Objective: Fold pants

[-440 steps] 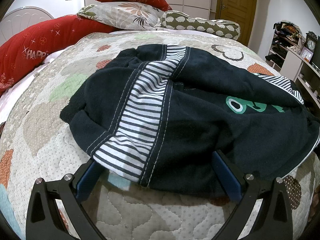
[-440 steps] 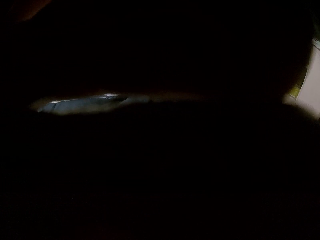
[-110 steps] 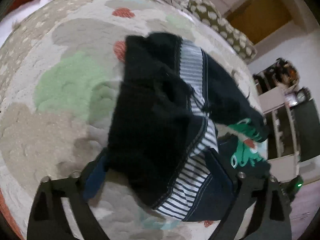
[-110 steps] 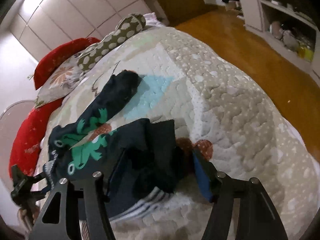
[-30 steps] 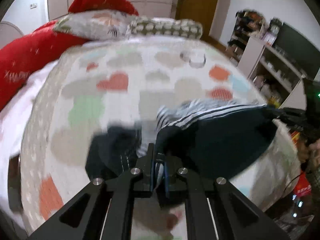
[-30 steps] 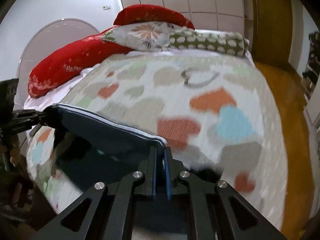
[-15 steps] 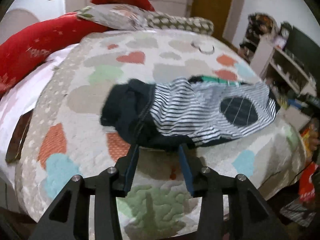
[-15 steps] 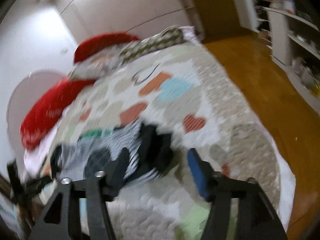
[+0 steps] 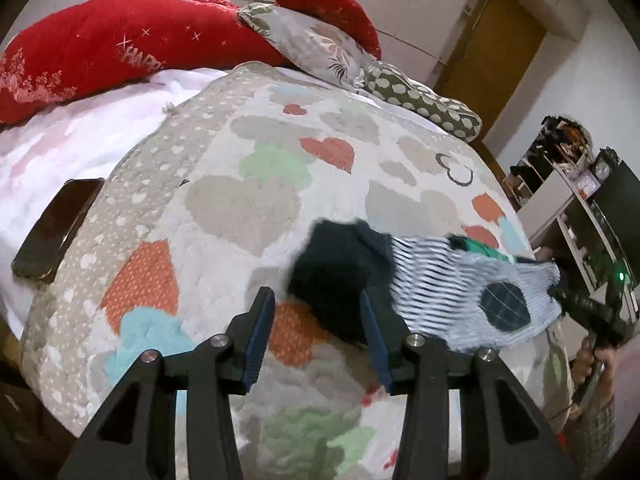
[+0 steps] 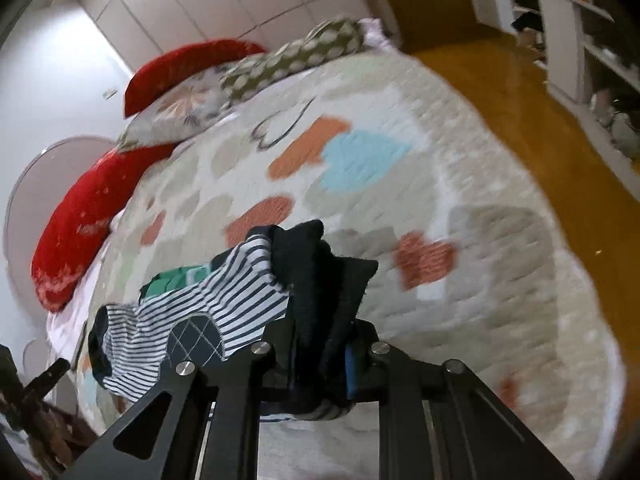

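A quilted bedspread [image 9: 248,208] printed with hearts in orange, green, blue and taupe fills most of both views. At its far end, in the upper left of the left wrist view, lie a long red pillow [image 9: 100,52], a floral pillow [image 9: 316,44] and a spotted bolster [image 9: 424,100]. The pants [image 9: 420,288], dark navy with a striped lining turned outward and a dark quilted patch, lie bunched on the bedspread right of centre in the left wrist view, and lower centre in the right wrist view. The left gripper [image 9: 318,334] has just been opening; its blue-padded jaws stand apart, with the dark cuff end of the pants just beyond the tips and nothing pressed between them. The right gripper [image 10: 316,354] has just been closing and its jaws are clamped on a thick dark fold of the pants. A dark phone [image 9: 56,232] rests at the left edge on the white sheet [image 9: 60,148].
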Tool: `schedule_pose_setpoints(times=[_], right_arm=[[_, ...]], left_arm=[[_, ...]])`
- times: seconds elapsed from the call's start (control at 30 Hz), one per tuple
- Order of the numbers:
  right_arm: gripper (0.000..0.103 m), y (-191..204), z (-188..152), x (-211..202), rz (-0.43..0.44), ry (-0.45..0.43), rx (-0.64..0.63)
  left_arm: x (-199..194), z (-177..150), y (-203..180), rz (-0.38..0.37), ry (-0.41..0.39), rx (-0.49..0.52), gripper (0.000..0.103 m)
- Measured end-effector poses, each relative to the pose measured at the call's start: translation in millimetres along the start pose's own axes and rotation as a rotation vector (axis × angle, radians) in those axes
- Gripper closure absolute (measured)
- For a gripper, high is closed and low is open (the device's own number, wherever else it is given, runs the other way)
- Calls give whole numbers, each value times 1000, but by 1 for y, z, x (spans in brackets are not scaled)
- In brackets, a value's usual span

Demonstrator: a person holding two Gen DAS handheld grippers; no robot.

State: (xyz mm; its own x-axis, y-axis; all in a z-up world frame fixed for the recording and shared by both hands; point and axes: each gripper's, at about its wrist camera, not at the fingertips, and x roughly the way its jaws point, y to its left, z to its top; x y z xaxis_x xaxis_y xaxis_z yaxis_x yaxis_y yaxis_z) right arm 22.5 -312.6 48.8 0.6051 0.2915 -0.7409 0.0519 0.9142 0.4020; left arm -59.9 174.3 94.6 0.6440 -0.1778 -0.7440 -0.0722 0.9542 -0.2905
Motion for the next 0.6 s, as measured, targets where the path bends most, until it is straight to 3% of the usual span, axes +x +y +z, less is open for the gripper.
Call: schedule_pose_setpoints(times=[0.07,0.13,0.27,0.33,0.4,0.43,0.47,0.5,0.6], right_arm=[[86,-14,2,-9,-68,-25,25],[85,-30,2,-8,-82,-23,64],[74,-41,-10,3,-113,9,83],[74,-41,-12,4,-122,-4,74],[74,-42,-13,2,-131,-9,76],[74,-44,-13,1,-134,-8,83],[72,-45,-12,2,-135,-9,91],[69,-49,-12,0,-136,-13,106],[60,-59,-11,-3,-149,-36,142]], left_arm=[[11,5,-7,-7,15,-1,59],[25,8,-18,-30,44,-1,59],[53,14,-52,-51,76,45,59],[75,17,-66,15,99,86,59],[101,18,-69,164,118,113,59],[111,17,-65,221,136,107,56],[122,15,-54,233,173,66,52],[126,14,-45,215,188,21,42],[118,14,-25,122,189,-57,40]])
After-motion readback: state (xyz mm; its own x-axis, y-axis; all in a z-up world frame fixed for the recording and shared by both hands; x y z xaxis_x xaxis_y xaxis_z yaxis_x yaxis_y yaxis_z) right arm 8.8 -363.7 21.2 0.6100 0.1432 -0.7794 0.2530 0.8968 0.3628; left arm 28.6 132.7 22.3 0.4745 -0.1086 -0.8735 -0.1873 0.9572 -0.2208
